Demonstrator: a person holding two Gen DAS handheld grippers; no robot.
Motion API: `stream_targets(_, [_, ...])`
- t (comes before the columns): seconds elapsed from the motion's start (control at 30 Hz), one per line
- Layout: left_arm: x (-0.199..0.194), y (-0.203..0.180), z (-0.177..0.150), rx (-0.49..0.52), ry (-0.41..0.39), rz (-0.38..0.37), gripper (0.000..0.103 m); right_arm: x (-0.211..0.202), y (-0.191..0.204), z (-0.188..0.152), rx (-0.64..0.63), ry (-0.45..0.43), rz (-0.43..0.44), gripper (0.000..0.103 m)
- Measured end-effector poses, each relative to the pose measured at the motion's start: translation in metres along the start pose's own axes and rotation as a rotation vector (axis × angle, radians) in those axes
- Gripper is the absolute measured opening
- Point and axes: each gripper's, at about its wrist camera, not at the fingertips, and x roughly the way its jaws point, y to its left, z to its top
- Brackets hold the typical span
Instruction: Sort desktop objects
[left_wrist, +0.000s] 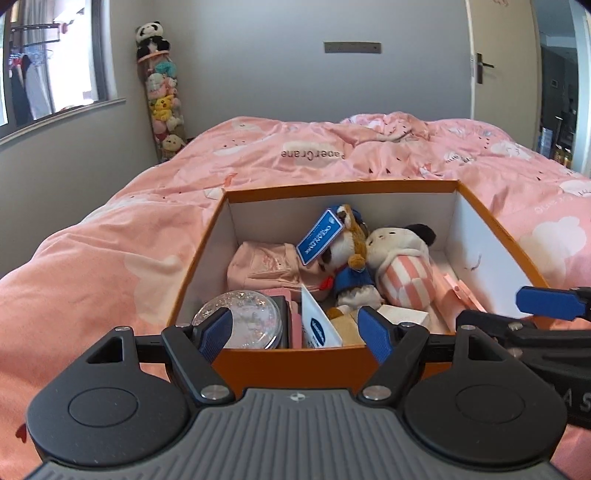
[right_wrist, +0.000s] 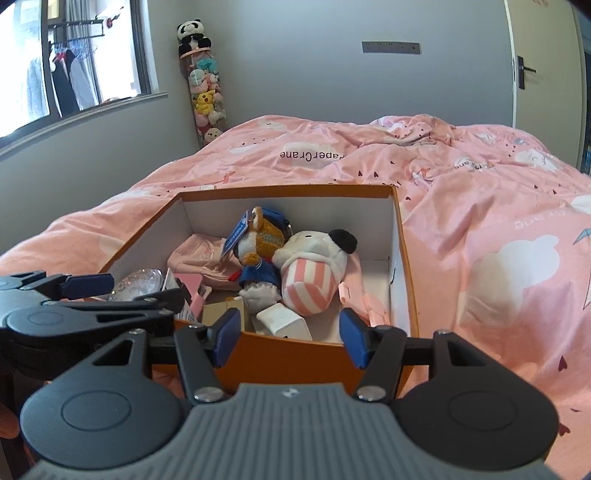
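An orange box (left_wrist: 340, 186) with white inner walls sits on the bed. It holds a plush dog in a blue outfit (left_wrist: 352, 277) with a blue tag, a white plush in pink stripes (left_wrist: 402, 258), a pink pouch (left_wrist: 262, 266), a glitter dome (left_wrist: 251, 314), a white sachet (left_wrist: 317, 325) and a small white box (left_wrist: 404, 314). My left gripper (left_wrist: 295, 334) hangs open over the box's near wall, with nothing gripped. My right gripper (right_wrist: 291, 341) stands open beside it at the same wall (right_wrist: 288, 354), close to the small white box (right_wrist: 284, 321) and the striped plush (right_wrist: 314, 269).
A rumpled pink quilt (left_wrist: 369, 147) covers the bed around the box. A clear tube of plush toys (left_wrist: 164, 107) stands in the far corner beside a window (left_wrist: 55, 66). A door (left_wrist: 502, 62) is at the far right.
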Motion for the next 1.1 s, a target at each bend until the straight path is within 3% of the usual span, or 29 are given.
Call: stream_targets(1.1, [0.012,0.004,-0.003,-0.043,0.044,-0.003,0.092,0.005,-0.001,-0.005,0.0,0.016,0.005,0.07])
